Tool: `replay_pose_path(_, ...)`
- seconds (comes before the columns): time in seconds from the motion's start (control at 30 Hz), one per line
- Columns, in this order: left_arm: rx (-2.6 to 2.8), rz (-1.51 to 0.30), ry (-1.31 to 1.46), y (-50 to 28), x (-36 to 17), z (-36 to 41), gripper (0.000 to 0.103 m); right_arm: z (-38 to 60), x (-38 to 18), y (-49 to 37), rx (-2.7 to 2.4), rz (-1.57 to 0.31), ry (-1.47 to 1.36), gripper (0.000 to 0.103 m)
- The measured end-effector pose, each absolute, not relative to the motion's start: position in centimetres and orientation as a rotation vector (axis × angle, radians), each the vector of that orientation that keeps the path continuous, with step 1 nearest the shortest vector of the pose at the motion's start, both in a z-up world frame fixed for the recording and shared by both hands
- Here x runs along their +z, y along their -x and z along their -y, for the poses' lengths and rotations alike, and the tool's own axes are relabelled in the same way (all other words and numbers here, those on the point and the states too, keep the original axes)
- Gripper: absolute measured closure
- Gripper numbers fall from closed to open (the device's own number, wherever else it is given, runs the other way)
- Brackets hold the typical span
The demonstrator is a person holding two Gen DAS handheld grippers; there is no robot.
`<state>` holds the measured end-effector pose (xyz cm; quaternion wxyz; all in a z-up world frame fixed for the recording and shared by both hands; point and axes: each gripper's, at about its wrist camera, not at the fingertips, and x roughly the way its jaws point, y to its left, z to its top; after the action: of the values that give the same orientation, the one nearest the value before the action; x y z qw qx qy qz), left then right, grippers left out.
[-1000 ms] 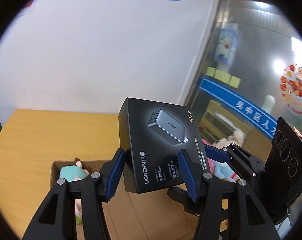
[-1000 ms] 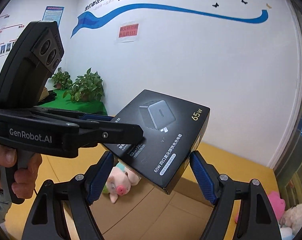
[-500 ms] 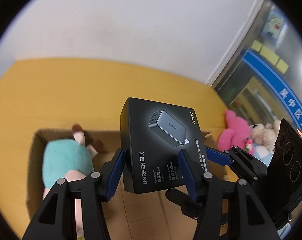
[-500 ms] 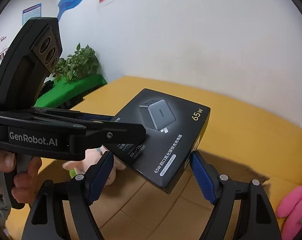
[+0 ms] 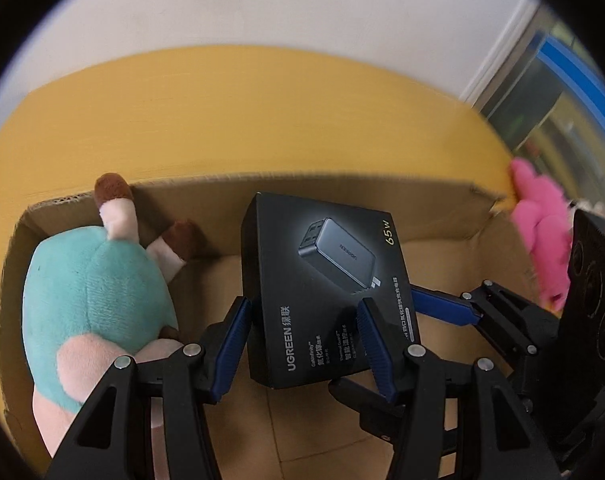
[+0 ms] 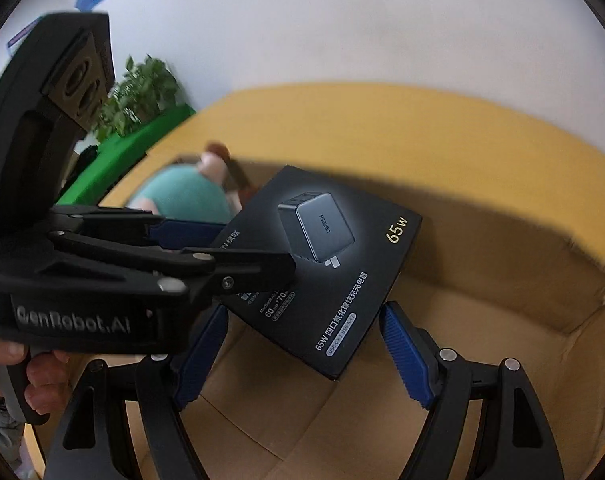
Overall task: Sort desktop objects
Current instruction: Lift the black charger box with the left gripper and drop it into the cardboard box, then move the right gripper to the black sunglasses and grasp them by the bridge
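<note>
Your left gripper (image 6: 238, 256) is covering the charger box's (image 6: 326, 264) near corner; the teal plush (image 6: 182, 194) is blurring behind it

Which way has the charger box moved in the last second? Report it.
Yes: downward, into the cardboard box; the charger box now hangs below its far rim.
</note>
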<state>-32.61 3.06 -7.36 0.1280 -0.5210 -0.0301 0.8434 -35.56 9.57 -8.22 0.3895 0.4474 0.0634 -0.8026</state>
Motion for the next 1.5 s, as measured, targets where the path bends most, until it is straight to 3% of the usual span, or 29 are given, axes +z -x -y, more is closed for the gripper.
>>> replay_pose_path(0.13,2.447,0.084,1.521,32.3,-7.5,-3.7,0.045,-9.6,-10.7,36.3,-2.021,-0.091,-1.24,0.028)
replay_pose_path(0.27,2.494,-0.062,1.531,31.0,-7.1,-3.7,0.046,-9.7,-11.1,35.6,-2.074,-0.184,-1.326,0.027)
replay_pose_path(0.33,2.512,-0.007,1.493,30.0,-5.7,-2.4,0.046,-10.2,-9.4,34.4,-2.128,-0.232,-1.314,0.026)
replay_pose_path(0.4,2.564,0.065,1.392,27.6,-2.8,-1.0,0.046,-11.1,-7.1,32.7,-2.179,-0.254,-1.275,0.022)
replay_pose_path(0.5,2.636,0.094,1.167,22.4,2.4,0.7,0.046,-11.9,-2.5,29.0,-2.25,-0.258,-1.153,0.005)
replay_pose_path(0.53,2.655,0.101,1.107,20.7,3.8,1.1,0.042,-12.5,-0.2,26.7,-2.297,-0.262,-1.071,0.0)
replay_pose_path(0.6,2.705,0.108,0.961,16.2,7.3,2.0,0.034,-12.4,3.0,23.8,-2.351,-0.265,-0.964,0.0)
replay_pose_path(0.67,2.758,0.083,0.782,10.6,10.4,3.0,0.02,-13.0,6.0,20.6,-2.424,-0.26,-0.871,0.0)
replay_pose_path(0.8,2.83,-0.007,0.533,3.8,13.2,3.2,0.017,-14.4,9.2,14.4,-2.498,-0.167,-0.77,0.0)
replay_pose_path(1.1,2.956,-0.053,0.424,-3.6,10.5,0.8,0.017,-17.6,9.9,5.0,-2.616,-0.173,-0.722,0.0)
replay_pose_path(1.33,2.77,0.051,0.638,-4.3,8.0,-0.6,0.017,-20.0,7.2,3.3,-2.623,-0.097,-0.824,0.0)
replay_pose_path(1.5,2.706,0.019,0.746,-4.1,5.7,-2.2,0.017,-21.9,5.5,3.1,-2.695,-0.049,-0.894,0.0)
